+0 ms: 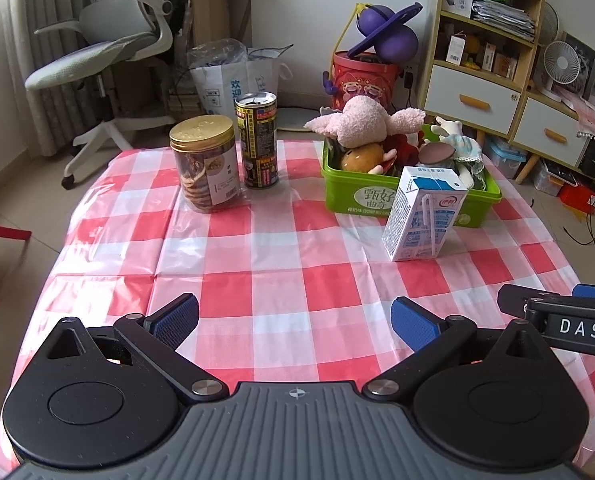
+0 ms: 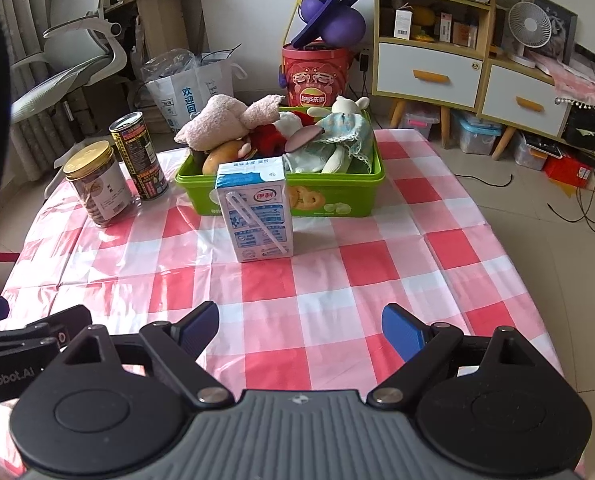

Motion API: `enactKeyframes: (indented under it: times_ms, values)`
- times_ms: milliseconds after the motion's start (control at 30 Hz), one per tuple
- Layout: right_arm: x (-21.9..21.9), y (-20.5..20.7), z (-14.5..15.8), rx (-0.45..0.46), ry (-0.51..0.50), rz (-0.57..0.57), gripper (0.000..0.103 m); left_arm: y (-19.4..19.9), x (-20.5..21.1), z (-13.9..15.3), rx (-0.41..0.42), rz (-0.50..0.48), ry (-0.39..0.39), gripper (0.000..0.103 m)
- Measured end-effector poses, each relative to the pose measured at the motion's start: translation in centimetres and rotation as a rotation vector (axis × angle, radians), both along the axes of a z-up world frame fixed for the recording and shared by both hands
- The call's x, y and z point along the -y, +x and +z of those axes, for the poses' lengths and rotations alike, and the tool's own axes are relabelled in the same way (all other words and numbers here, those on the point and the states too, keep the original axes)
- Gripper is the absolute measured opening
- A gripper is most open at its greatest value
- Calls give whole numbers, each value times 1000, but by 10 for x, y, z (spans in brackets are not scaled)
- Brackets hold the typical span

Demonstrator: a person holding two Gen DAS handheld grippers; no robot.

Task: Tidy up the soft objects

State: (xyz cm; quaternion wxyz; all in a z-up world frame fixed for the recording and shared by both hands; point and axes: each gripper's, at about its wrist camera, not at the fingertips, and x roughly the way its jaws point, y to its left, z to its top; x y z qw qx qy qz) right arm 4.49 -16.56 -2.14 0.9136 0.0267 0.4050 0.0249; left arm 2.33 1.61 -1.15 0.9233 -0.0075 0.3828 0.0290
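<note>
Standing at the near edge of the checked table, both tools are angled down toward it and hold nothing: the left gripper has its blue pads spread wide over bare cloth, and the right gripper is equally wide, just beside it. The soft toys sit heaped in the green bin at the far right of the table: a pink plush on top at the left, a doll in a pale blue dress at the right, red and tan pieces between them. By appearance they are light, limp and compressible, unlikely to slip or break; a pinch on a thick body or limb should hold, though loose lace may snag. A milk carton stands just in front of the bin, and a cookie jar and a tall can stand to the far left. All are rigid items and appear to be no part of the sorting.
</note>
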Motion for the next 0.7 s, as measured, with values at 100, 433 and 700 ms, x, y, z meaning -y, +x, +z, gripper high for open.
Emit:
enactKeyframes:
  times_ms: [100,433,700]
  values:
    - [-1,0,0,2,-1,3,65,0,0,0,0,-1,-1,98]
    - [0,-1,1,2,-1,4,65,0,1,-1,-1,-7,4,98]
    - [-1,-1,1,2,-2,5,65,0,1,-3,-6,-19,4,98]
